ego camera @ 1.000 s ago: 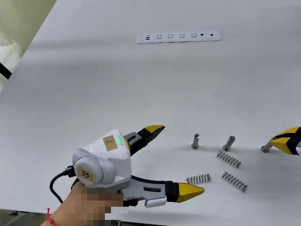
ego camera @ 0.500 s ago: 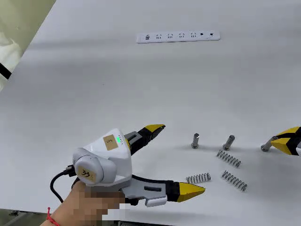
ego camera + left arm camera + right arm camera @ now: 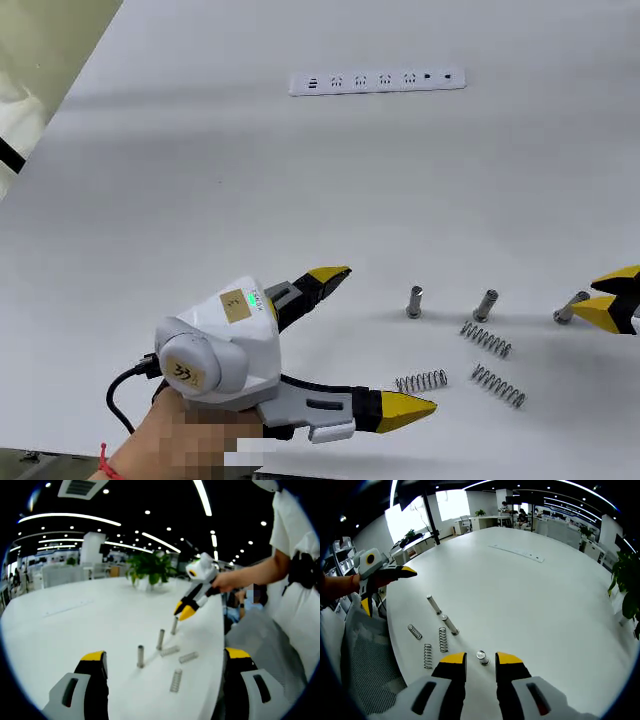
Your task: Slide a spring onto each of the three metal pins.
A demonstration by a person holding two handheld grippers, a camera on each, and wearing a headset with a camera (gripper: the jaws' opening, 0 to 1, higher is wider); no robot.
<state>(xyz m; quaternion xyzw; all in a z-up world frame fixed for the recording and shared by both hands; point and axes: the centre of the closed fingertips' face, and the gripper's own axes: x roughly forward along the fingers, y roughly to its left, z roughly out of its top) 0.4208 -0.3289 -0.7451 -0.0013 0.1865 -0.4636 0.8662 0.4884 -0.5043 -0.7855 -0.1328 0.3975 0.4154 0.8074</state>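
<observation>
The middle pin point(image 3: 486, 304) stands on end on the white tabletop point(image 3: 200, 180); take it as your marker for everything else. The left pin point(image 3: 415, 300) stands a little to its left and the right pin point(image 3: 571, 307) somewhat farther to its right. The three make a row, each apart from the next, and all three are bare.

The upper spring point(image 3: 486, 339) lies flat just on your side of the middle pin, near its foot. The near-right spring point(image 3: 498, 385) lies closer to you again. The near-left spring point(image 3: 421, 381) lies toward you and left of the middle pin, in front of the left pin.

Your right tool point(image 3: 590, 296) is right of the middle pin, at the right pin. Its jaws are narrowly apart with the pin's head between the yellow tips, and the right gripper view shows a sliver of gap on either side. Your left tool point(image 3: 388, 338) is left of the middle pin, jaws wide apart and holding nothing, with its lower tip just beside the near-left spring.

Beyond the middle pin the tabletop runs bare to the power strip point(image 3: 377, 80), well apart. On your side the near edge lies close, a little past the springs and just under the left tool.
</observation>
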